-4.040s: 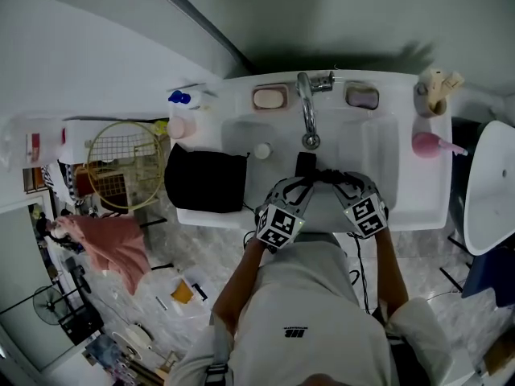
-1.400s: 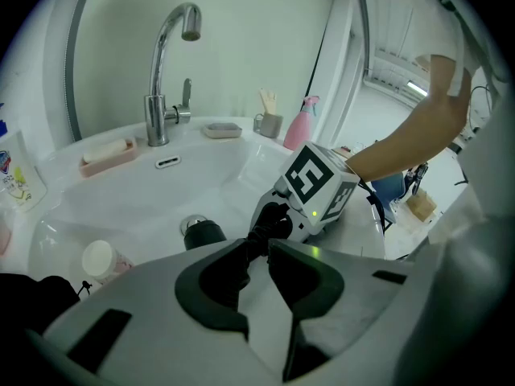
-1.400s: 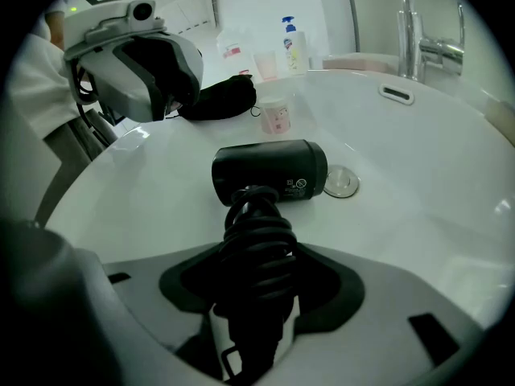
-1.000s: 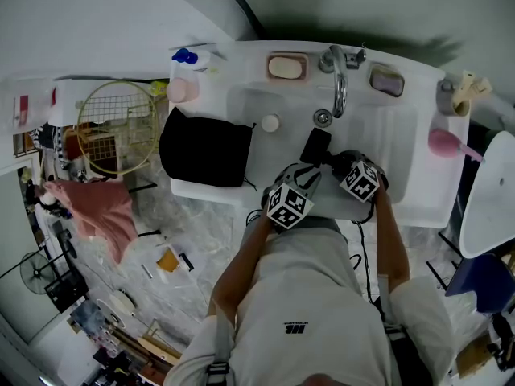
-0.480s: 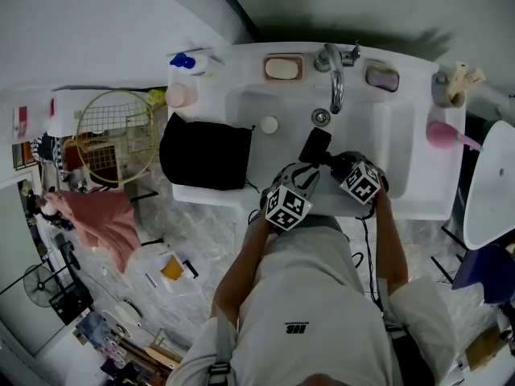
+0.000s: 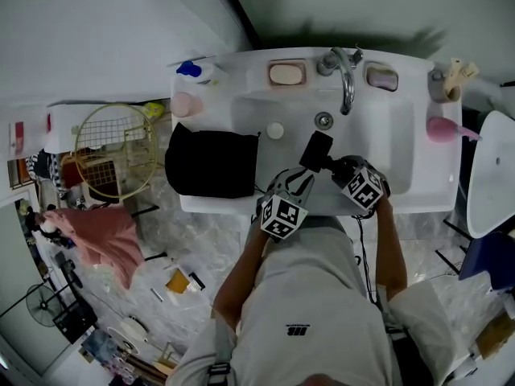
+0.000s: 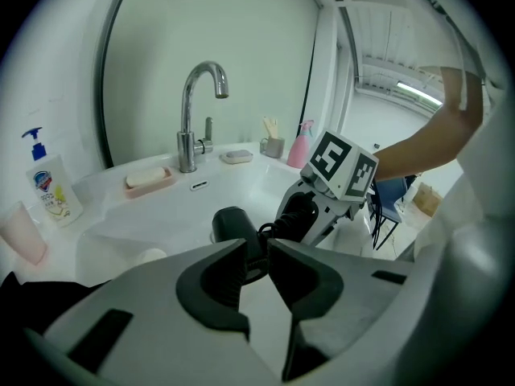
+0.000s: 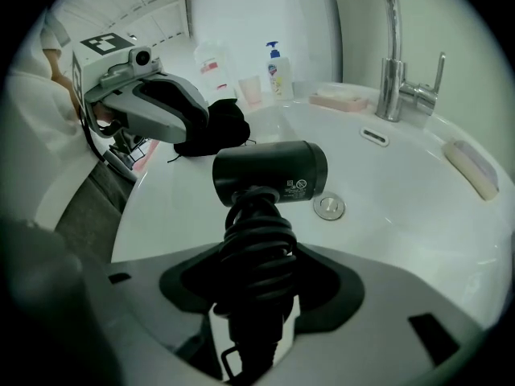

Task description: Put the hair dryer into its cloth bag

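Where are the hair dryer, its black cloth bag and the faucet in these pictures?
hair dryer (image 8: 273, 171): right gripper view, on its barrel.
black cloth bag (image 6: 211, 163): head view, on its middle.
faucet (image 7: 186, 127): left gripper view, on its upright stem.

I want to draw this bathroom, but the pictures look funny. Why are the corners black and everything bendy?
Left gripper view: a wide lens rounds the picture, so the corners go black and straight lines curve. Right gripper view: the same black corners; the hair dryer looks sharp, and the sink shines pale. Head view: the sink's straight edges bow, with a dark shadow behind it.
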`<action>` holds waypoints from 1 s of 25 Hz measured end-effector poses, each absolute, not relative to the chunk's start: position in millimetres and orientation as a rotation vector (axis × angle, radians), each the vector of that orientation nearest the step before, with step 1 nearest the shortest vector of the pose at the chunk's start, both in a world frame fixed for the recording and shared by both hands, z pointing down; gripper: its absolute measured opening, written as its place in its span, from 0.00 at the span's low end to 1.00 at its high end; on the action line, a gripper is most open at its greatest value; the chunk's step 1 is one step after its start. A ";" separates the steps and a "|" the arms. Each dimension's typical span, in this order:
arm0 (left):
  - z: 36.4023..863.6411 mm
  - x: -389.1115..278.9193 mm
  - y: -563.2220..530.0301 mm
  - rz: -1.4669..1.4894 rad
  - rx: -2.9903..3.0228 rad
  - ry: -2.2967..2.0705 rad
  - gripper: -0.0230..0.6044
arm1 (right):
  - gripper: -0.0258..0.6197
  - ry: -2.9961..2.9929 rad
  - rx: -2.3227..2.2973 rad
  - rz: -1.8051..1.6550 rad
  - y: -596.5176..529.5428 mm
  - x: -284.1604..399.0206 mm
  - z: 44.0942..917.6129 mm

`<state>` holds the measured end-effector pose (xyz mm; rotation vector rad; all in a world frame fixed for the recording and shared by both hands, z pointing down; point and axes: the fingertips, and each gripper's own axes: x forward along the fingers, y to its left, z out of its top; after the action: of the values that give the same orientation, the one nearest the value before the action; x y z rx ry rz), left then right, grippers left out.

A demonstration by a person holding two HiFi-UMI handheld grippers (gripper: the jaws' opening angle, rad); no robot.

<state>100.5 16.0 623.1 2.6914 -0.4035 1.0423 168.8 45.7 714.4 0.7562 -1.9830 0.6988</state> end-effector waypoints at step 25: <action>656.9 -43.6 -43.2 1.221 2.378 -1.117 0.27 | 0.45 -2.000 0.599 0.650 36.5 117.6 712.3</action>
<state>-43.6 -43.2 656.9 2.3785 -1.1170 1.2206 117.6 36.5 712.3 0.5986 -2.0003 0.6495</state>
